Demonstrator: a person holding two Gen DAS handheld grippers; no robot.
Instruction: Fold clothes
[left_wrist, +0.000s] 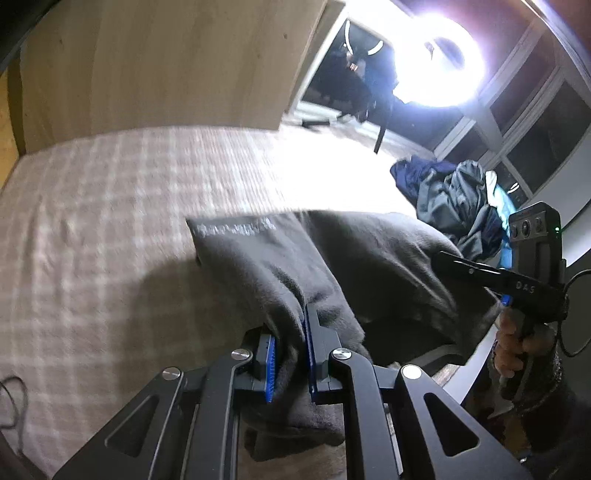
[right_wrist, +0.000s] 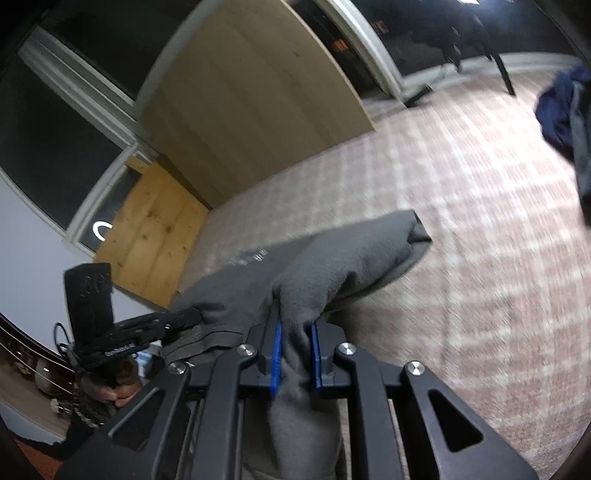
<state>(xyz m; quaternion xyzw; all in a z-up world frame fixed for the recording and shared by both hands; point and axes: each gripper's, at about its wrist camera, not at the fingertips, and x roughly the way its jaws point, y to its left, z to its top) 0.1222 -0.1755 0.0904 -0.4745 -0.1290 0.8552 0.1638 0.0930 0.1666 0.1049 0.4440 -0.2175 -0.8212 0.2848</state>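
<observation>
A dark grey fleece garment (left_wrist: 280, 266) with pale lettering is held up over the plaid bed cover (left_wrist: 110, 206). My left gripper (left_wrist: 290, 332) is shut on one bunched edge of it. My right gripper (right_wrist: 295, 332) is shut on another edge of the same garment (right_wrist: 332, 258), whose far folded end hangs just above the cover (right_wrist: 480, 240). Each gripper shows in the other's view: the right one at the right in the left wrist view (left_wrist: 454, 260), the left one at the lower left in the right wrist view (right_wrist: 173, 317). The frames are motion-blurred.
A pile of blue and grey clothes (left_wrist: 450, 199) lies at the far right of the bed, also seen in the right wrist view (right_wrist: 565, 114). A wooden headboard panel (left_wrist: 159, 66) stands behind the bed. A bright ring lamp (left_wrist: 439, 55) glares at the back. Dark windows (left_wrist: 532, 122) line the wall.
</observation>
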